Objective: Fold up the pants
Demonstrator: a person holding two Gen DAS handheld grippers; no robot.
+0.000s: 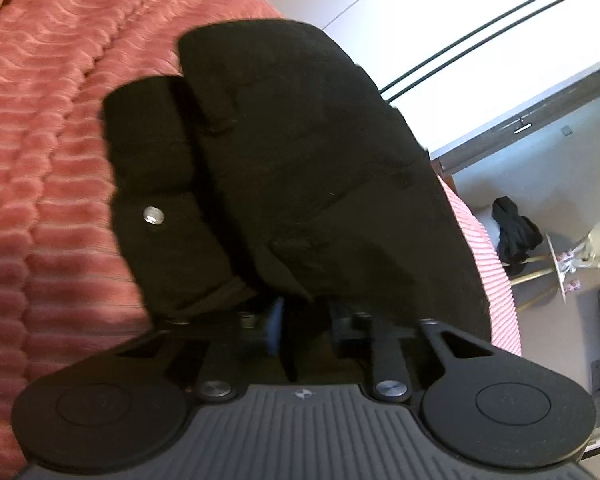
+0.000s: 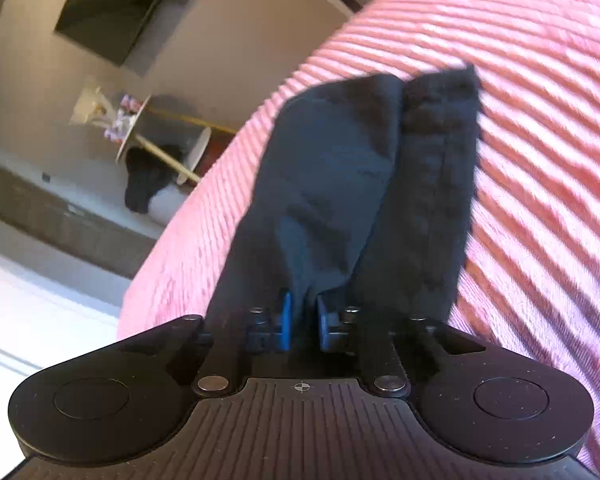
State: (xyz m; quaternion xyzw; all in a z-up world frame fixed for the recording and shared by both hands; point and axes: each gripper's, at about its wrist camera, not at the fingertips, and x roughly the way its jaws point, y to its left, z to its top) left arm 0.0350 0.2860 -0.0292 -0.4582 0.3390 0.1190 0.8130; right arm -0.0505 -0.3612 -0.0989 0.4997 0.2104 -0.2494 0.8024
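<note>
Black cloth fills the left wrist view: pants [image 1: 292,168] bunched on the pink ribbed bedspread [image 1: 40,160], waistband w/ metal button [image 1: 153,214] to the left. My left gripper [image 1: 304,316] has its jaws pressed together on a fold of the fabric right at the tips; the cloth runs straight away from me, long axis along the jaws.

Right wrist view: same pants [image 2: 340,184], two layers side by side, stretching fwd over the bed. Right gripper [image 2: 302,320] jaws pinch the near edge between blue pads [image 2: 286,320]. Both hands grip near ends, so I judge the next move is a lift and carry fwd, along that axis.
</note>
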